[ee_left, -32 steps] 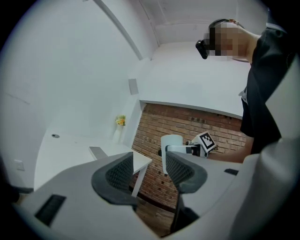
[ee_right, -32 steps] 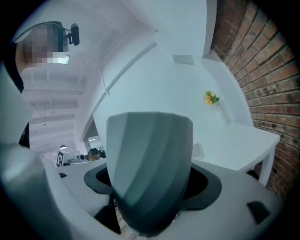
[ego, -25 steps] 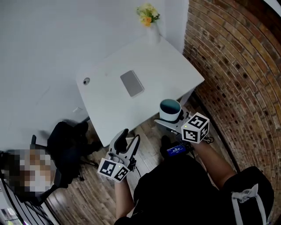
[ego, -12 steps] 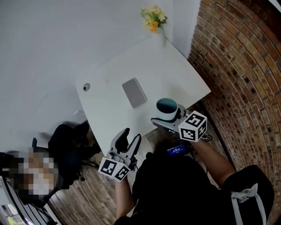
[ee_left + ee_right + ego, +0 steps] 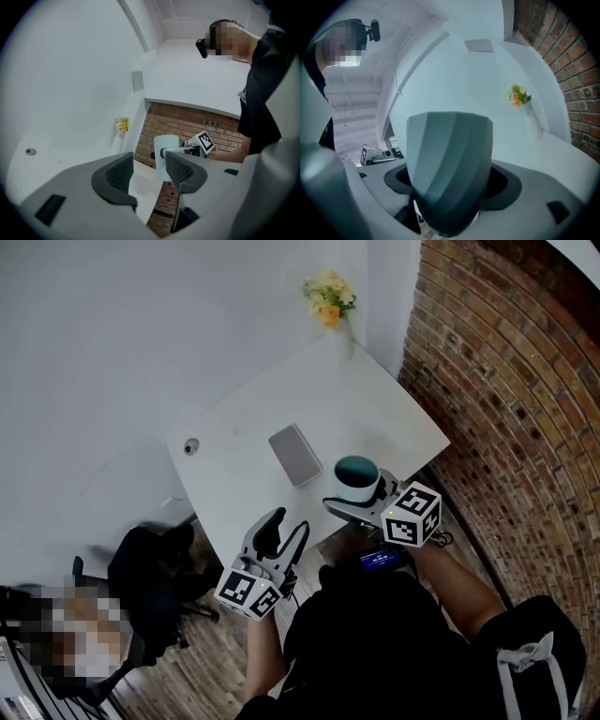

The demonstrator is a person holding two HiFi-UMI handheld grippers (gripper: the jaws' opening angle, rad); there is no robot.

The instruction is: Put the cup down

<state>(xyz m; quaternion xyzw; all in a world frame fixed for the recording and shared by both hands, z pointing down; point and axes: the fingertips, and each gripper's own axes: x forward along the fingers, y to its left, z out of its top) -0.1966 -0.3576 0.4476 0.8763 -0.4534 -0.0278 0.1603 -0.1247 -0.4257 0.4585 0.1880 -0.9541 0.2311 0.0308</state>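
Observation:
A white faceted cup (image 5: 357,480) with a teal inside is held upright over the near edge of the white table (image 5: 244,460). My right gripper (image 5: 354,501) is shut on the cup (image 5: 450,168), which fills the right gripper view between the jaws. In the left gripper view the cup (image 5: 165,154) shows ahead to the right, clamped by the other gripper. My left gripper (image 5: 282,533) hovers just off the table's near edge, open, with nothing between its pads (image 5: 121,172).
A grey phone (image 5: 295,455) lies flat mid-table. A vase of yellow flowers (image 5: 330,296) stands at the far corner, a small round grommet (image 5: 191,446) at the left. A brick wall (image 5: 506,371) runs along the right. A dark chair (image 5: 155,568) stands left on the wooden floor.
The cup and right gripper have come in over the table's near edge, closer to the phone. The left gripper has edged up toward the table.

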